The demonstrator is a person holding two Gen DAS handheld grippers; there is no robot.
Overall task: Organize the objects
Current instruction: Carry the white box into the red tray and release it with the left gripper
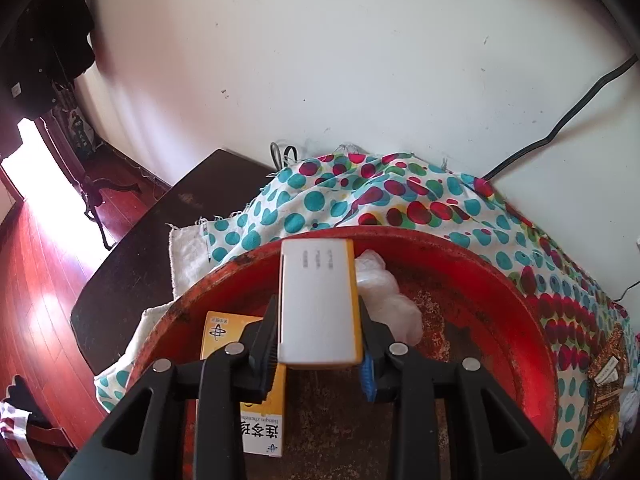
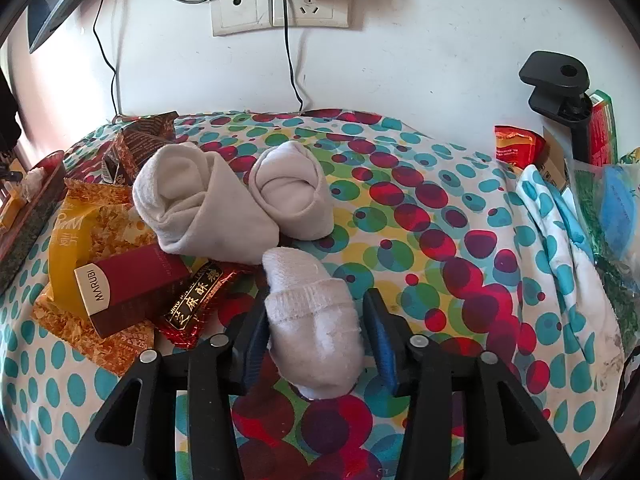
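In the left wrist view a white box with yellow sides [image 1: 316, 280] fills the gap of my left gripper [image 1: 319, 320], and both fingers lie against its sides. It hangs over a worn red basin [image 1: 520, 320]. The basin holds a yellow and white carton [image 1: 218, 332] and a crumpled clear bag [image 1: 388, 296]. In the right wrist view a rolled white sock [image 2: 316, 328] lies on the dotted cloth [image 2: 440, 220] between the fingers of my right gripper [image 2: 316, 300]. The left pad touches the sock, while a small gap shows at the right pad.
Two more rolled socks [image 2: 200, 208] [image 2: 292, 196] lie behind. At the left sit a maroon MARUBI box [image 2: 128, 288] and snack packets [image 2: 100, 220]. A black clamp [image 2: 560, 88] and bags [image 2: 616, 208] crowd the right. Wall sockets [image 2: 280, 4] with cables hang above. A dark table [image 1: 152, 240] borders the basin.
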